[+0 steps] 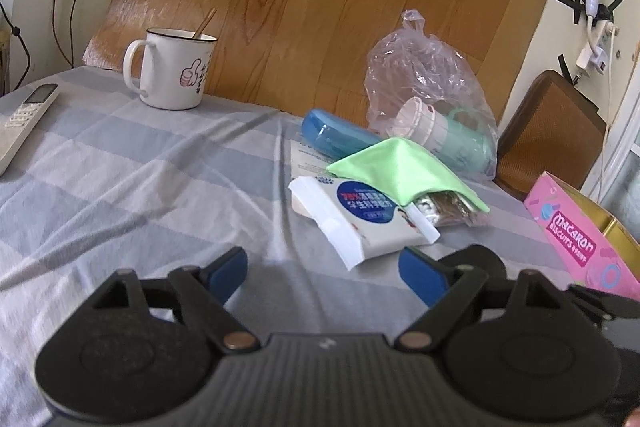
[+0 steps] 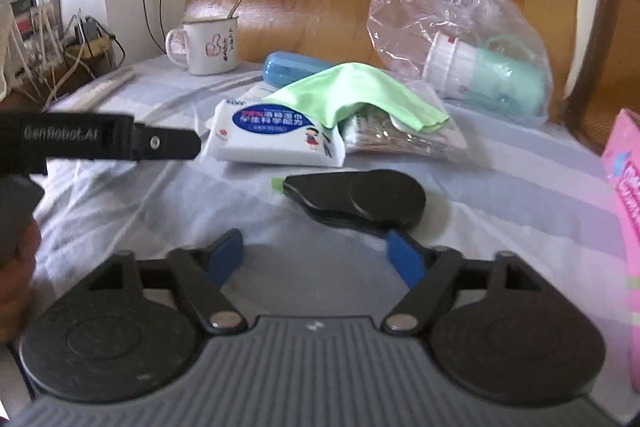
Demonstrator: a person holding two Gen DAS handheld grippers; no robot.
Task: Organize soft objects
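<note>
A white and blue pack of wet wipes (image 1: 352, 215) (image 2: 276, 135) lies on the striped tablecloth. A light green cloth (image 1: 400, 167) (image 2: 352, 95) is draped over its far end and over a clear packet of cotton swabs (image 1: 444, 211) (image 2: 400, 139). My left gripper (image 1: 324, 275) is open, low over the cloth just short of the wipes, with nothing between its blue pads. My right gripper (image 2: 316, 261) is open too and holds nothing. A black teardrop-shaped object with a green tip (image 2: 360, 199) lies just beyond its right finger.
A white mug (image 1: 172, 71) with a stick in it and a remote (image 1: 24, 123) are at the far left. A blue case (image 1: 336, 135) and a clear bag holding a mint cup (image 1: 432, 99) sit behind the pile. A pink biscuit box (image 1: 580, 239) stands on the right.
</note>
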